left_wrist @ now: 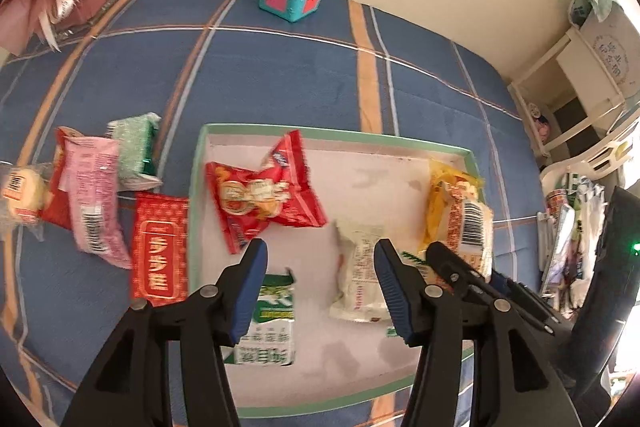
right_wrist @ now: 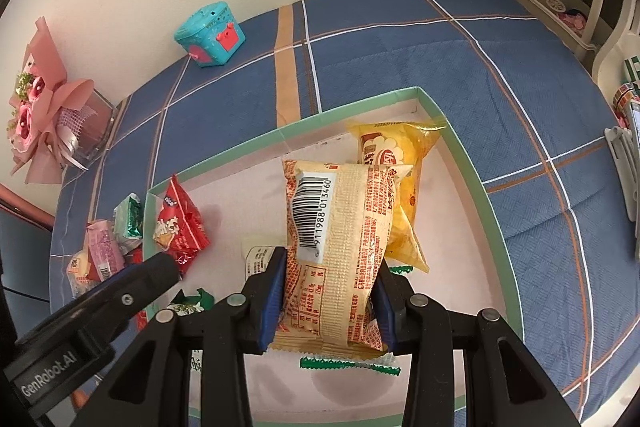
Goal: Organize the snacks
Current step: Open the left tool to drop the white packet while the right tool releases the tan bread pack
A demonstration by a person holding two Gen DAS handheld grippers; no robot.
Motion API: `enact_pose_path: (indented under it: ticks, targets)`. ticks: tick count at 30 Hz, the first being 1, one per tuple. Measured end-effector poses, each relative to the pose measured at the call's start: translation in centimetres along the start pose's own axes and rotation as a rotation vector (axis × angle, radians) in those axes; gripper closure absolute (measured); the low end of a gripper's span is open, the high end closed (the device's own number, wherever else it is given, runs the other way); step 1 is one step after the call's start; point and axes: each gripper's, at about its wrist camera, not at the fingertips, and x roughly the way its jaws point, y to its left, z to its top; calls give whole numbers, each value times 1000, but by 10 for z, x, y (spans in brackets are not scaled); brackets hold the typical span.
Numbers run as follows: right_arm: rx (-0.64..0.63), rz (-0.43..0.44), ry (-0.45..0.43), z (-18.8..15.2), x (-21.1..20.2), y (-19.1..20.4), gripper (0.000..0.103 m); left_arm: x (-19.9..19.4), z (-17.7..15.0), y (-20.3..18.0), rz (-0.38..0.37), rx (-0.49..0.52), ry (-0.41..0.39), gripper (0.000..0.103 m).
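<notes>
Right gripper (right_wrist: 328, 291) holds beige snack pkt (right_wrist: 340, 247) over tray (right_wrist: 472, 171); left gripper (left_wrist: 320, 287) wide, empty.

Both wrist views look down, sharing tray (left_wrist: 472, 155)

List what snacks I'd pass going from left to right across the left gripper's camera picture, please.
Pale yellow packet → pink packet → flat red packet with white characters → red crinkled bag in the green-rimmed tray → white packet → beige barcode packet held in the right gripper.
</notes>
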Motion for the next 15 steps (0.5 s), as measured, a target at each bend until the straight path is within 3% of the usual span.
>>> enact_pose_path:
  ticks: [9, 12, 13, 15]
  targets:
    - [-41, -24, 20, -3, 6, 8, 61, -4, 1, 27, 171, -12, -13, 45]
    - [-56, -37, 11, -3, 5, 11, 47, -2, 1, 41, 204, -46, -1, 41]
    - [-62, -46, 5, -4, 4, 12, 41, -2, 1, 46, 214, -58, 1, 33]
    - [-72, -48, 2, -4, 3, 13, 39, -3, -1, 54, 237, -74, -7, 30]
